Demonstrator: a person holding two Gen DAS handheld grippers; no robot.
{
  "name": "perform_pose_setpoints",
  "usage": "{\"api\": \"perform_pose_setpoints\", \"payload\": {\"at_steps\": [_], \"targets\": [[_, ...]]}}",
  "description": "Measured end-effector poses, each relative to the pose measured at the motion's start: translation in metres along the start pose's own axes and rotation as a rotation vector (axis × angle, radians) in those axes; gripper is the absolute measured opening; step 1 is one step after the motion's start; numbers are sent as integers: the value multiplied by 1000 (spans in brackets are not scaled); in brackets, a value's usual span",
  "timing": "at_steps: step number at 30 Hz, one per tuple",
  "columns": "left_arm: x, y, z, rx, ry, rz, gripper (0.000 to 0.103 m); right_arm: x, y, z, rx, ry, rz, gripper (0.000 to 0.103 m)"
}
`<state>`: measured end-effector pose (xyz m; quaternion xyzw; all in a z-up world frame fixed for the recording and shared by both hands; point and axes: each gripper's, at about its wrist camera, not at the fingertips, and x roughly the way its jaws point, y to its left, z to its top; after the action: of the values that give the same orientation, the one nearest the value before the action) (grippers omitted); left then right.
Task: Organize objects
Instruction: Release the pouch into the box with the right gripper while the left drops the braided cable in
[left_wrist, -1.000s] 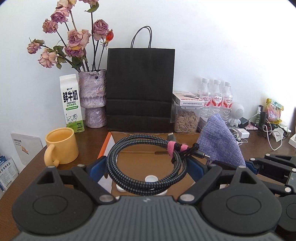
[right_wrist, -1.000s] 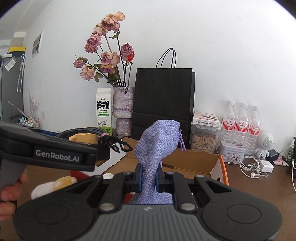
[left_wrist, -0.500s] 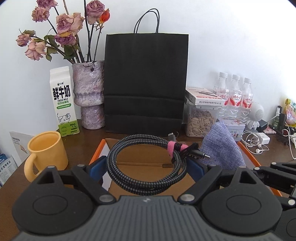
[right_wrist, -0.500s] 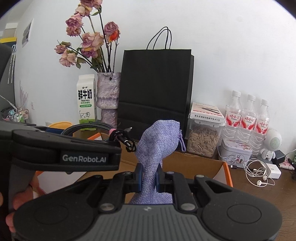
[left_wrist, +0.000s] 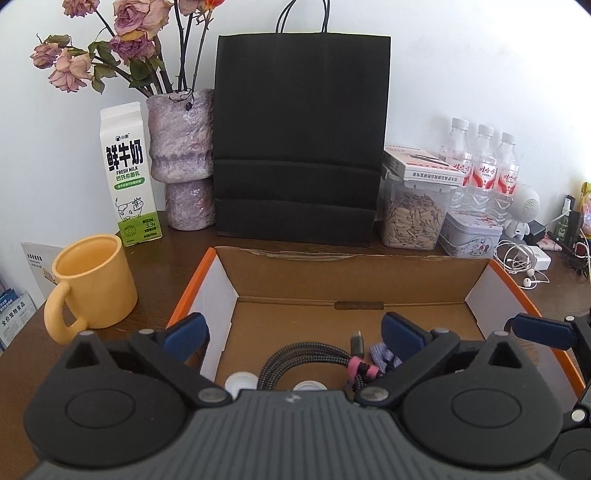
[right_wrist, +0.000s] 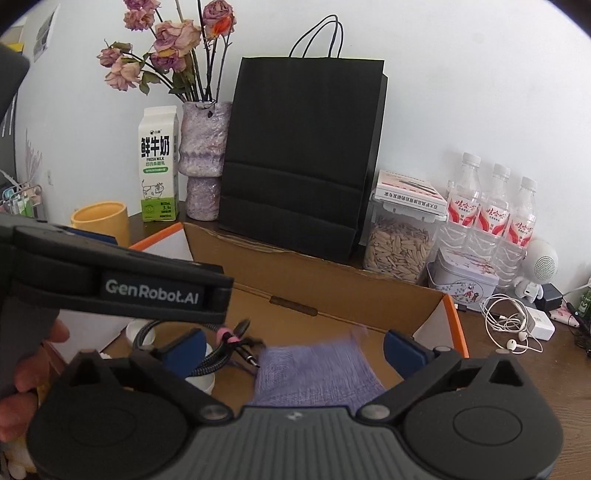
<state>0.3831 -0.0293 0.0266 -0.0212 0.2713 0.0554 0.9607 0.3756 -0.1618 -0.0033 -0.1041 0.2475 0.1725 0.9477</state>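
Left gripper: jaws spread wide, just opened further, gripping nothing. The cable, coiled, pink tie, lies low between them on the floor of the box. Right gripper: jaws have just sprung open, released; the pouch, purple and blurred, lies between them in the box, no pad pressing it.

Writing: carton ahead-left reads "鲜牛奶 FRESH MILK", "3.3g". The right view shows "GenRobot.AI" on the left gripper's side, crossing its left half. Bottles ahead-right carry red labels, script too small to read. Flat box on the seed jar has print, upside down, unreadable.

Left view only: full mug with handle just left of the box, booklets at far left edge, two white caps under the cable, only a scrap of pouch by the right finger. Right view only: whole pouch, cable plug tips beside it, a person's hand on the left gripper's handle, earphones in full to the right of the box.

Both views: black bag straight ahead behind the box, vase of dried roses to its left.
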Motion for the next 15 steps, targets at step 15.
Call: {"api": "perform_pose_setpoints", "payload": {"at_steps": [15], "targets": [[-8, -3, 2, 3, -10, -23, 103, -8, 0, 2, 12, -21, 7, 103]]}}
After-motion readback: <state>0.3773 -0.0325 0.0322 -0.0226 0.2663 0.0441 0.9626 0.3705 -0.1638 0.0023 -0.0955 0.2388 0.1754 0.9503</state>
